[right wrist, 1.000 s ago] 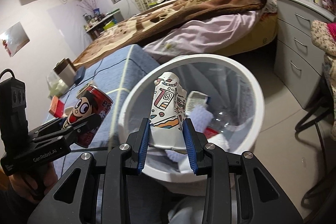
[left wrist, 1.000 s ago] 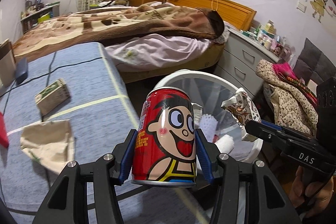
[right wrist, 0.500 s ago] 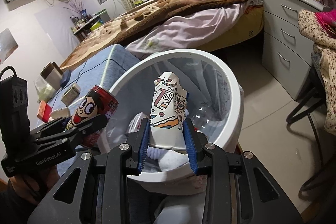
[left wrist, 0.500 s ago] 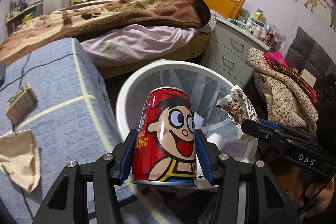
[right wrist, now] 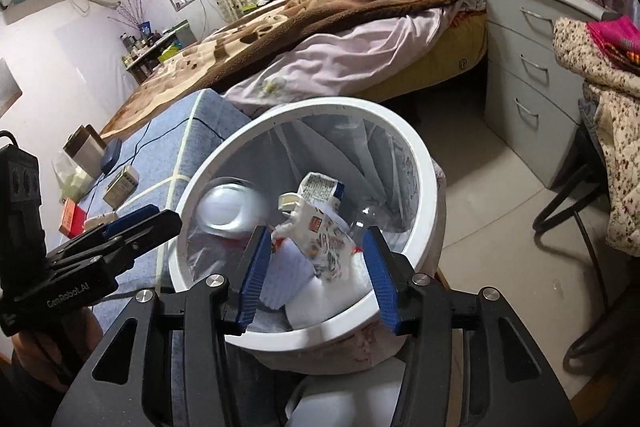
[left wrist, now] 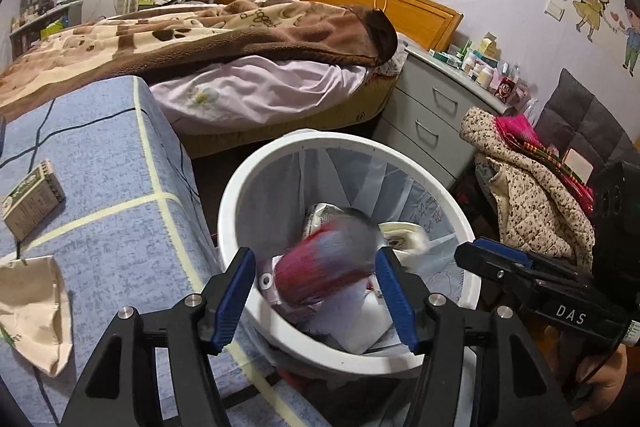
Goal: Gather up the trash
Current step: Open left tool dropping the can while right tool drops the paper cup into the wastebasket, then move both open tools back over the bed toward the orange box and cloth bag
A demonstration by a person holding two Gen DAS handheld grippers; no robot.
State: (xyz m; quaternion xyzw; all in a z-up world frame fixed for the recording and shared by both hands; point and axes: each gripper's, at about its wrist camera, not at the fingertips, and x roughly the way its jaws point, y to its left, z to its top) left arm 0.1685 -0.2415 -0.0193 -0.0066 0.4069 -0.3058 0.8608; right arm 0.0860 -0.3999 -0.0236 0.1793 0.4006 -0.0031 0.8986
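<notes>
As your left claw (left wrist: pixel 316 297) and right claw (right wrist: pixel 316 275) spread open, the released red cartoon drink can (left wrist: pixel 328 261) and crumpled printed paper wrapper (right wrist: pixel 320 243) drop into the white round plastic bin (left wrist: pixel 240 199); tabletop litter remains.

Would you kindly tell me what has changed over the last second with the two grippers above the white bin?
Both let go. The left gripper, jaws opening, released the red cartoon can, now a blur dropping into the white lined trash bin. The right gripper, jaws opening too, released the crumpled patterned paper cup, which is tipping into the bin. The small green box and beige paper scrap stayed on the blue cloth.
</notes>
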